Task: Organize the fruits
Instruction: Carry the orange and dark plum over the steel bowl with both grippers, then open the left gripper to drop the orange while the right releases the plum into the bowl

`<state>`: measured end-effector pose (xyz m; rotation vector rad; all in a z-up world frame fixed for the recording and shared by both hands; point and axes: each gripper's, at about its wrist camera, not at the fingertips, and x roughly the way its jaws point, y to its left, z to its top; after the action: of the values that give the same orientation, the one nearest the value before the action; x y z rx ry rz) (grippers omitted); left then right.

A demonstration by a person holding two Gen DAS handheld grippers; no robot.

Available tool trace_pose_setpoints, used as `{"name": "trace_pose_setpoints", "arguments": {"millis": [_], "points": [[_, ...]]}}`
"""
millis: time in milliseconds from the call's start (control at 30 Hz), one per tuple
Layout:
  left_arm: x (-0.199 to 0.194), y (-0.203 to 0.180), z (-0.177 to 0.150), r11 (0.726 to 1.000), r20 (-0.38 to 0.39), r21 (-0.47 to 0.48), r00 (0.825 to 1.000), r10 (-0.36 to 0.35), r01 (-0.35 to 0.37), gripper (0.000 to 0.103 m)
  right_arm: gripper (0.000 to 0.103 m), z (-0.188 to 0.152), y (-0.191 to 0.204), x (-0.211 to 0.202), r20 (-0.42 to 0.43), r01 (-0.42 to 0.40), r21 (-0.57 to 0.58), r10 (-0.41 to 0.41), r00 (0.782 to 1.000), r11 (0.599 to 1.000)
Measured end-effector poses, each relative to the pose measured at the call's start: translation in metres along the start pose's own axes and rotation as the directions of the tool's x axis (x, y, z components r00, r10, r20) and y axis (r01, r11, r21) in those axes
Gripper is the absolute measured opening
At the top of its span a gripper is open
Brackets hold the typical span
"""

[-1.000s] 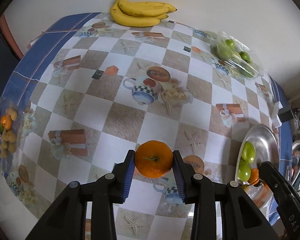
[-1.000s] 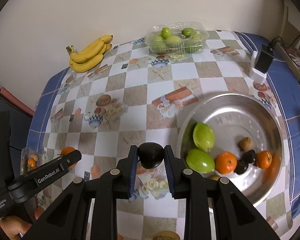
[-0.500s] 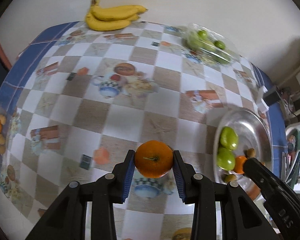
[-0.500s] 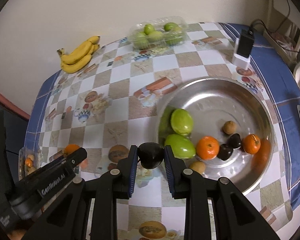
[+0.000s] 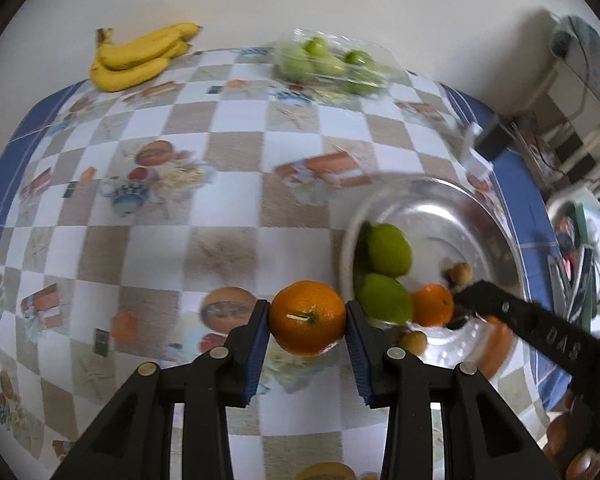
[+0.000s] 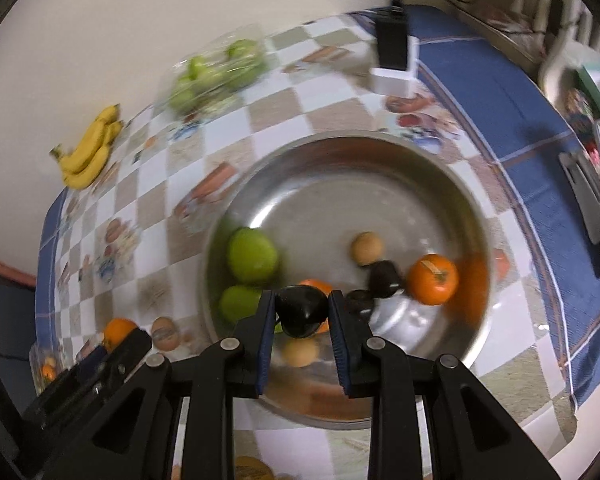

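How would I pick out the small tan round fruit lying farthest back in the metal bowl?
Find the big metal bowl on the checkered tablecloth. In the bowl's middle, behind the dark fruits and left of the orange, lies a tan fruit. It is pale brown, dull and smaller than the two green fruits.

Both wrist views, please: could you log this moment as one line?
left gripper: shut on orange, beside bowl | right gripper: shut on dark fruit, over steel bowl | bananas: untouched

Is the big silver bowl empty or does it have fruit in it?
It has fruit. The bowl holds two green fruits, an orange, small brown fruits and dark ones, with bare metal showing at the back.
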<state>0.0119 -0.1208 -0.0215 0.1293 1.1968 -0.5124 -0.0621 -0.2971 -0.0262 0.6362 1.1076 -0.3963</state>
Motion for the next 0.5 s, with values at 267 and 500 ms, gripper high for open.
{"name": "trace_pose_setpoints", "arguments": {"millis": [267, 500], "points": [[0.009, -0.039, -0.01, 0.992, -0.03, 0.111, 0.998, -0.052, 0.055, 0.04, 0.028, 0.006, -0.03, -0.005, 0.013, 0.007, 0.066, -0.008, 1.0, 0.998], [0.026, -0.056, -0.018, 0.984, -0.063, 0.17, 0.997, -0.046, 0.056, 0.04, 0.028, 0.005, -0.032, 0.005, -0.006, 0.002, 0.054, -0.001, 1.0, 0.999]]}}
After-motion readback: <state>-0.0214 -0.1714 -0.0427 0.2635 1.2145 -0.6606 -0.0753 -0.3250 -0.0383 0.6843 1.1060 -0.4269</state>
